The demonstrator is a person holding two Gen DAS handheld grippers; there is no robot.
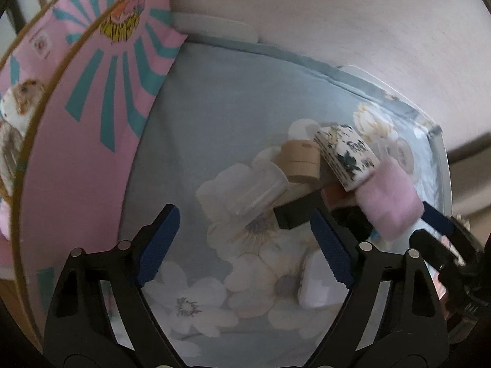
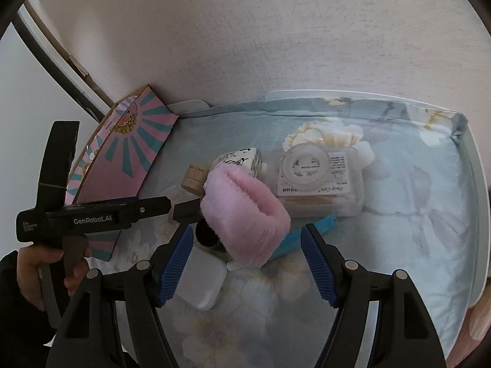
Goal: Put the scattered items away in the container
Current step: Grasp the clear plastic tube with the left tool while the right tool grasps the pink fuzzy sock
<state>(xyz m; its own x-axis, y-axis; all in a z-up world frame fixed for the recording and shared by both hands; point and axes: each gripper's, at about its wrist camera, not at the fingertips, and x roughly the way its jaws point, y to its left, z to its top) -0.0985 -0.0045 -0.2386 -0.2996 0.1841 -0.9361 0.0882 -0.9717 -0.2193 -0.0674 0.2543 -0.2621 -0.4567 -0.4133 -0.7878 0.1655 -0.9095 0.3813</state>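
Both jaws spread, gripping nothing, left gripper [image 1: 245, 245] and right gripper [image 2: 245, 263] over floral-cloth-lined tray [image 2: 469, 165], fluffy pink band [image 2: 245, 214] centre, on black round item [image 2: 205, 233], clear plastic box [image 2: 319, 181] far right, pink printed cardboard box [image 2: 135, 153] left.

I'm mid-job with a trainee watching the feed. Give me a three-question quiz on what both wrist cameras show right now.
1. True or false: the right gripper is shut on the pink fluffy item.
2. Multiple choice: the pink-and-teal box stands at which side of the right wrist view? A) left B) right C) centre
3. Fill in: the cloth under the items carries a ____ print.

Key:
1. False. Its jaws stand open, with the pink fluffy item lying ahead of them.
2. A.
3. Flower. Pale blossoms show on blue-grey fabric in both views, also beneath the open left gripper.
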